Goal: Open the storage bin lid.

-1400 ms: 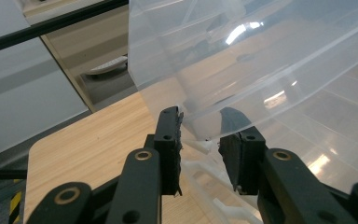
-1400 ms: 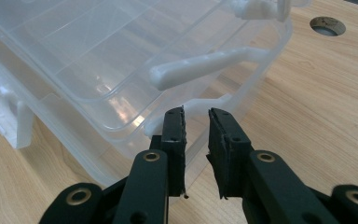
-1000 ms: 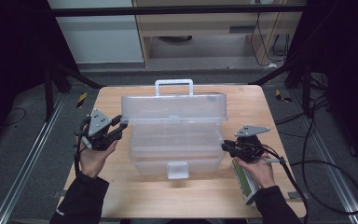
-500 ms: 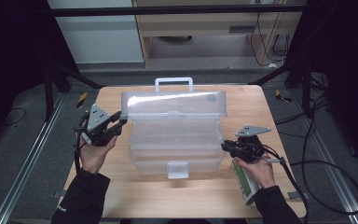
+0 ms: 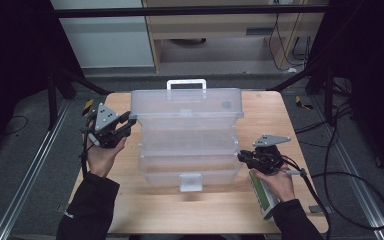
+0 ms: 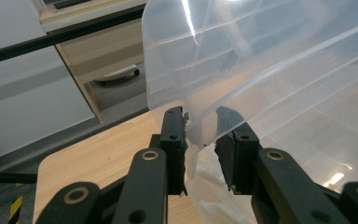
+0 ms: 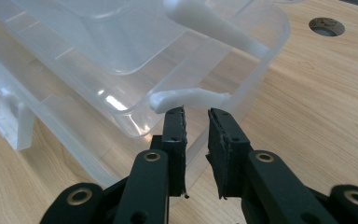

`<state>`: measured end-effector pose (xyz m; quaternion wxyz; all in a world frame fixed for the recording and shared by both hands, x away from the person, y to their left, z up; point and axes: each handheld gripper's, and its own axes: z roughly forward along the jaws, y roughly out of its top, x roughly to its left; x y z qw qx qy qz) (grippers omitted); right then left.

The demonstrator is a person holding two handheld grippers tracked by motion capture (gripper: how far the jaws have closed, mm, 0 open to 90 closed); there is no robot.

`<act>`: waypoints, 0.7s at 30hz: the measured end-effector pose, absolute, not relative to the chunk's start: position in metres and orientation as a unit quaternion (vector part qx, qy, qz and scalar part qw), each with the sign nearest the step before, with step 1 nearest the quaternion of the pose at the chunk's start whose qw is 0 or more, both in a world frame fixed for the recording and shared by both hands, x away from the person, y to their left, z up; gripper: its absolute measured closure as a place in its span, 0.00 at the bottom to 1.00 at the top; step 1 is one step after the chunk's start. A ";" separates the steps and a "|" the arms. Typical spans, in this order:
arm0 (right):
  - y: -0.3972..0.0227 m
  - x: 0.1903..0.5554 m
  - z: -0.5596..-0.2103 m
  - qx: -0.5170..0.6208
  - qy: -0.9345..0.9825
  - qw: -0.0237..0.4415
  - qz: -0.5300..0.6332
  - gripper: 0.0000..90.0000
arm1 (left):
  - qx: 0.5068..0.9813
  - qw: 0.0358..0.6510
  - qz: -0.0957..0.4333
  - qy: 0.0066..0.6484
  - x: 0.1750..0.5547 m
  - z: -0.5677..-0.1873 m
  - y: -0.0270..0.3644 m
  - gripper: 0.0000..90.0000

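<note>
Clear plastic makes up the tiered organiser box [image 5: 187, 137], which sits in the middle of the wooden table [image 5: 290, 115] with its lid [image 5: 186, 104] swung up and its white handle [image 5: 186, 83] at the far edge. A white latch [image 5: 190, 182] hangs at the box's near front.

At the box's left end, the left gripper [image 5: 129, 121] reaches the lid's corner. In the left gripper view its fingers [image 6: 173, 135] stand at a narrow gap with the lid's rim [image 6: 200, 128] between them; they have just been closing, and the rim touches the left pad, though whether both pads press on it I cannot tell.

At the box's right end, low by the bottom tier, the right gripper [image 5: 241, 156] points at the side wall. In the right gripper view its fingers [image 7: 175, 133] stand narrowly apart just below a white hinge arm [image 7: 186, 98] on the box's corner, with nothing gripped between them.

A green-and-white device [image 5: 261, 195] lies on the table beside the box's right front corner, under the right hand [image 5: 279, 181].
</note>
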<state>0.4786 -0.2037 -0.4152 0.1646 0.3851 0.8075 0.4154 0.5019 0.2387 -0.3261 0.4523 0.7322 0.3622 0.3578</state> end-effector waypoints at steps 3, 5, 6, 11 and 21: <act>-0.204 0.479 -0.415 0.384 0.808 0.165 0.416 0.85 | 0.731 0.454 0.360 0.362 0.505 -0.325 0.239 0.81; -0.203 0.478 -0.415 0.380 0.810 0.168 0.415 0.85 | 0.731 0.449 0.365 0.362 0.507 -0.323 0.238 0.82; -0.203 0.478 -0.415 0.380 0.810 0.169 0.414 0.85 | 0.730 0.449 0.366 0.362 0.508 -0.322 0.237 0.82; -0.203 0.479 -0.415 0.381 0.810 0.168 0.414 0.85 | 0.730 0.447 0.367 0.364 0.514 -0.319 0.238 0.84; -0.201 0.479 -0.415 0.382 0.811 0.176 0.407 0.82 | 0.728 0.444 0.366 0.373 0.520 -0.316 0.236 0.86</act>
